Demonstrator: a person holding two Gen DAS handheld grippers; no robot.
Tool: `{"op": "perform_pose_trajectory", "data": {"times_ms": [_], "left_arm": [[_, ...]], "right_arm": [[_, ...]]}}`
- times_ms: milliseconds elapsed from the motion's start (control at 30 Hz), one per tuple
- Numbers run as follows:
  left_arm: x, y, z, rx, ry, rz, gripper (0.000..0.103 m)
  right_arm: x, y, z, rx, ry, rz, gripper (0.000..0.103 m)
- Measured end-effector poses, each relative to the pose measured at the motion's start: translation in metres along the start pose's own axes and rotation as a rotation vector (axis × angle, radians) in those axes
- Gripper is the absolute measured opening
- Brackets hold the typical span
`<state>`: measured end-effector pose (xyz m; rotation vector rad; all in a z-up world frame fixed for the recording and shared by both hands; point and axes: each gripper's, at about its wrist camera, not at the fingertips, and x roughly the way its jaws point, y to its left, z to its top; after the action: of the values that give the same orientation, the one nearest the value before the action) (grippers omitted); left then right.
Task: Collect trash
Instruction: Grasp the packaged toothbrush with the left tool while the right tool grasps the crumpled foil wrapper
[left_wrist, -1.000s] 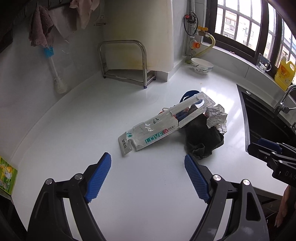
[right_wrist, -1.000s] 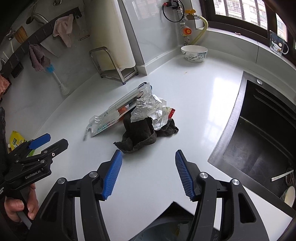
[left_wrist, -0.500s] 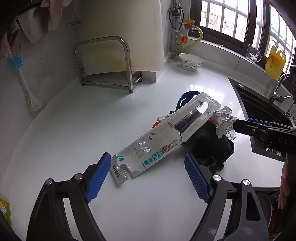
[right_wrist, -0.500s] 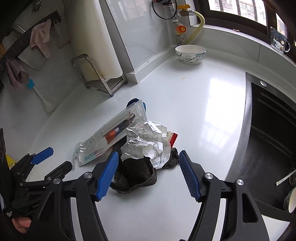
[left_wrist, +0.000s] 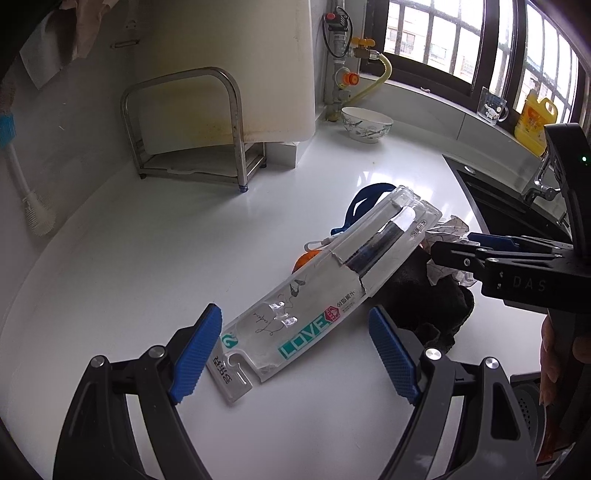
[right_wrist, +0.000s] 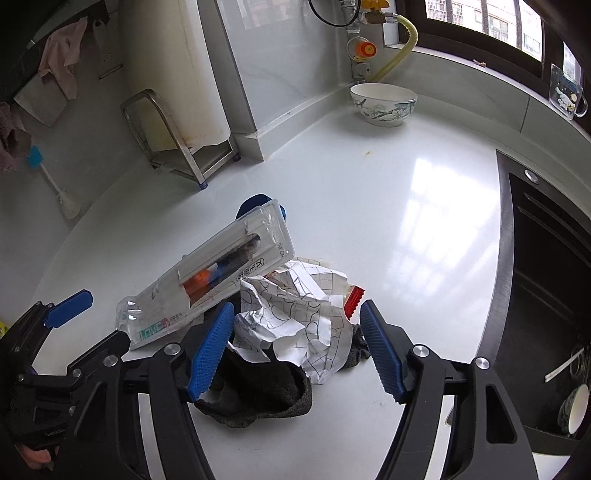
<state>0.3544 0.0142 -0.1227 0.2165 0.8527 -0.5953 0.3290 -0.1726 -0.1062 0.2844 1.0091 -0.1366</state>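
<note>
Left wrist: clear package (left_wrist: 325, 291) long axis diagonal, hang-tab nearest released left gripper (left_wrist: 295, 354).

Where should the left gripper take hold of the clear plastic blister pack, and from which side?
Probably the flat printed near end of the clear plastic blister pack, pinched across its width from above: it lies low between the open left gripper pads, while the far end is propped on clutter.

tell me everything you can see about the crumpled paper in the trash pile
The crumpled paper is white with a dark grid-like line print, crushed into a loose, creased wad. It lies on the dark cloth, beside the clear plastic package, with a red serrated scrap at its edge. It sits between the right gripper pads, untouched.
</note>
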Motion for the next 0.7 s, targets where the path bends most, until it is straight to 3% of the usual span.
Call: {"op": "perform_pose_trajectory", "data": {"times_ms": [67,200,700], "left_arm": [[0.002,0.000,0.000,0.007,0.003,-0.005,0.080],[0.006,0.000,0.000,0.021,0.010,-0.021,0.080],[0.034,-0.006,0.008,0.126,0.024,-0.069,0.080]], "right_arm": [[-0.001,0.001,0.000,-0.004,-0.004,0.008,0.050],[-0.005,0.000,0.000,0.001,-0.021,0.030,0.037],[-0.039,-0.027,-0.006,0.102,-0.066,0.058,0.034]]}}
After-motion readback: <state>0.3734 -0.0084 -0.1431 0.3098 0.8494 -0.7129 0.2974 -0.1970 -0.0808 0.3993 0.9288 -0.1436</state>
